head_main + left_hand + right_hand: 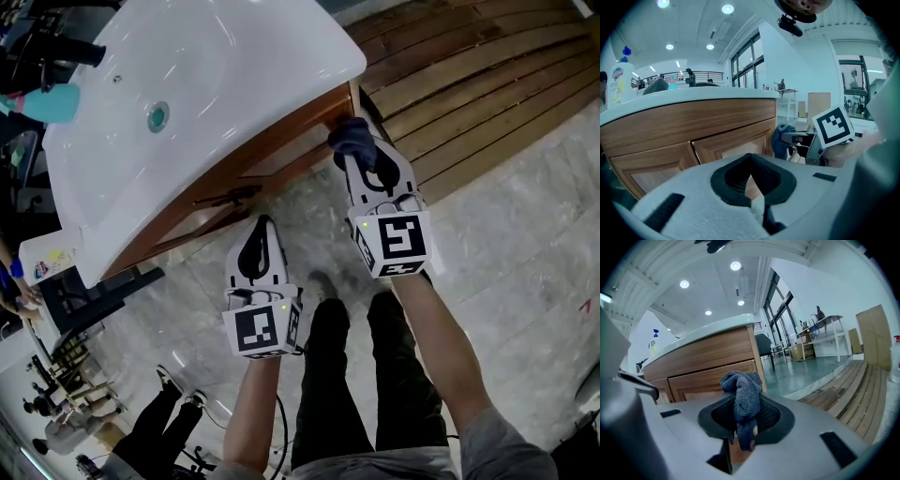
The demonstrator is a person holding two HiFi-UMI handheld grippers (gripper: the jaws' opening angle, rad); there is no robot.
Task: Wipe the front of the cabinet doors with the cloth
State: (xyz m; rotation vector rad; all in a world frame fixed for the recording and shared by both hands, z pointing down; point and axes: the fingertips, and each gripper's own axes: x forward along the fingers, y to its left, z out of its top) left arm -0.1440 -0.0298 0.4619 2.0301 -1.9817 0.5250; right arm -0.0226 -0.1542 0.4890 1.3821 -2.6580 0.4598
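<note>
Hanging from the right gripper (746,405), a crumpled blue-grey knitted cloth (742,386) is seen clamped between the two dark ribbed pads, with a bunch of it above the jaws and a tail drooping below them. In the head view the right gripper (360,157) is held forward and the cloth (349,138) is brought up to the right-hand corner of the brown wooden cabinet (281,141), just under the rim of the white oval washbasin (216,56); whether the fabric actually presses on the wood cannot be told. From the left gripper view the cloth (780,137) is shown just beside the outer edge of the right panelled cabinet door (736,149), with the marker cube (833,125) of the right gripper behind it. The left gripper (262,228) is held lower and nearer the body, well apart from the cloth, above the pale marbled floor (525,234). In its own view the left gripper (751,158) is pointed at the doors, its jaws are closed tip to tip, and nothing is held between them. A dark handle (230,196) is seen on the door front, and brown wooden decking (469,66) lies to the right of the cabinet.
</note>
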